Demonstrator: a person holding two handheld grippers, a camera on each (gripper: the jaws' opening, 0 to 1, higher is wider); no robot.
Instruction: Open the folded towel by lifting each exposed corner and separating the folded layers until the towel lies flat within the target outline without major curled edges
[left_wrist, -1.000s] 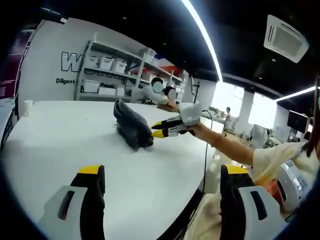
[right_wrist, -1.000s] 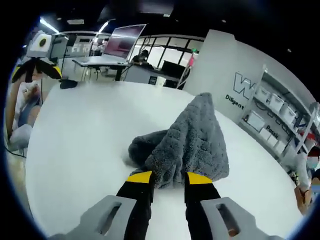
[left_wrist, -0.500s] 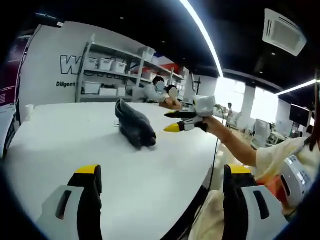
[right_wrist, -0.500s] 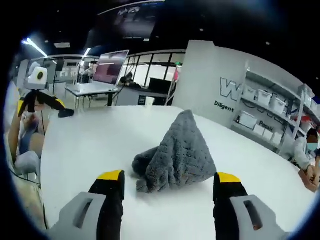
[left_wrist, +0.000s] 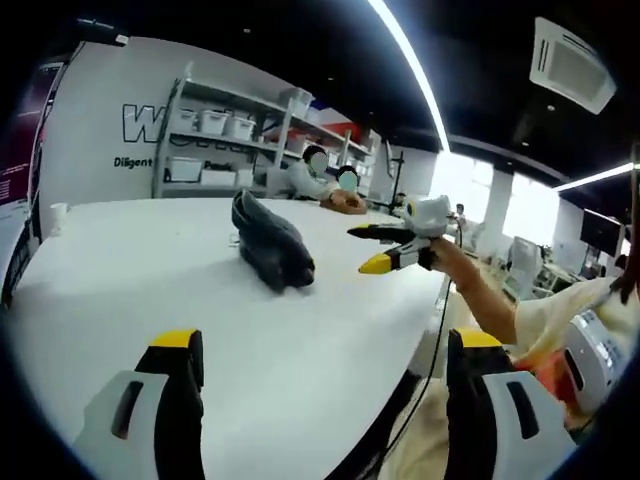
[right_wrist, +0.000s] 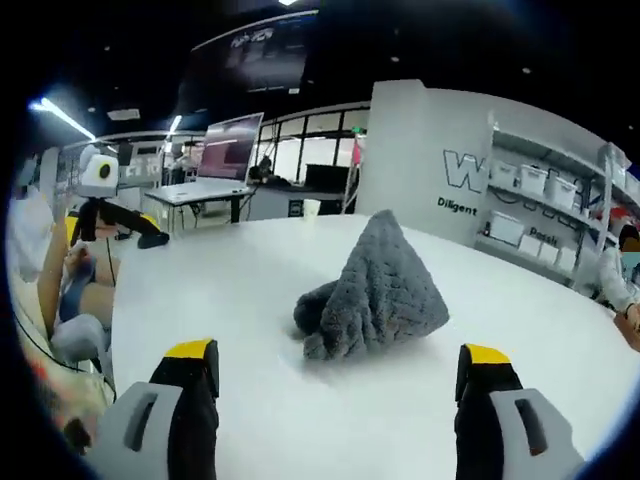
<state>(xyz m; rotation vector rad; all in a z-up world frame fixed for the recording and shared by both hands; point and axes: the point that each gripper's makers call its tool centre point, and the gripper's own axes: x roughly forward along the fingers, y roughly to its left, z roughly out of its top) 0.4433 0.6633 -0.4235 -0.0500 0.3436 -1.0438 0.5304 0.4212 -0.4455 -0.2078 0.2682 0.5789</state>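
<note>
While the white table (right_wrist: 250, 300) is spanning the lower part of both views, the grey towel (right_wrist: 380, 290) is sitting on it as a bunched heap, peaked in the middle and not spread flat; in the left gripper view the same towel (left_wrist: 270, 245) is appearing as a dark, elongated mound lying near the middle of the tabletop. A white wall with dark lettering (left_wrist: 150, 125) is standing behind the table, and shelving with white bins (left_wrist: 215, 150) is running along it. A person's forearm (left_wrist: 480, 295) is reaching in from the right of the left gripper view, carrying the right gripper (left_wrist: 375, 250), whose yellow-tipped jaws are standing apart and holding nothing, near the towel but not touching it. In the right gripper view, the right gripper (right_wrist: 335, 365) is showing its two jaws wide apart at the bottom of the frame, with bare tabletop between them and the towel lying ahead of them, clear of both tips. The left gripper (left_wrist: 320, 350) is likewise presenting its jaws spread wide and empty over the table edge in its own view, well apart from the towel; in the right gripper view, the left gripper (right_wrist: 125, 225) is appearing at the far left beyond the table edge, its jaw spacing not being clear there.
</note>
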